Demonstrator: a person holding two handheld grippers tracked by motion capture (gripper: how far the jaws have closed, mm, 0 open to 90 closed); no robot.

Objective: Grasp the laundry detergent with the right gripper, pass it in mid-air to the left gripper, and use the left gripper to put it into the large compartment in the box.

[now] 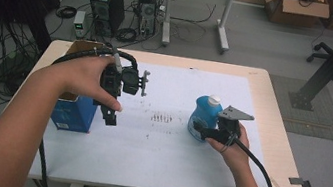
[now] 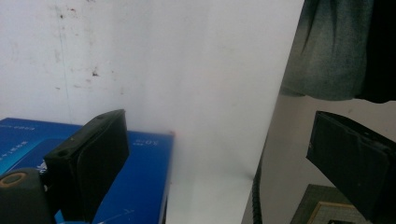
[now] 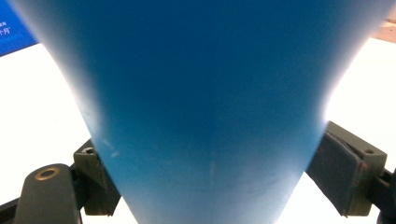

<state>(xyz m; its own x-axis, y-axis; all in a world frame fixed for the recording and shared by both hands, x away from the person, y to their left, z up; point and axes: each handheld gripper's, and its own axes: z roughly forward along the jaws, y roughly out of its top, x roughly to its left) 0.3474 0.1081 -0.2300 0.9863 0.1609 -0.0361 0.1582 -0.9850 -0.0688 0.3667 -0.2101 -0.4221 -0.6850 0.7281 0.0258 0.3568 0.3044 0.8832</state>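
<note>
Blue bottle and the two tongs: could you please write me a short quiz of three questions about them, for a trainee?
1. True or false: the blue bottle lies on its side.
2. What is between the jaws of the right tongs? A) the blue bottle B) a cup C) nothing
3. In one word: what do the left tongs hold?

Key: 1. False, it stands upright on the table. 2. A. 3. Nothing; their jaws are open.

Blue bottle (image 1: 204, 117) with white cap, blue box (image 1: 72, 113), black jaws
</note>
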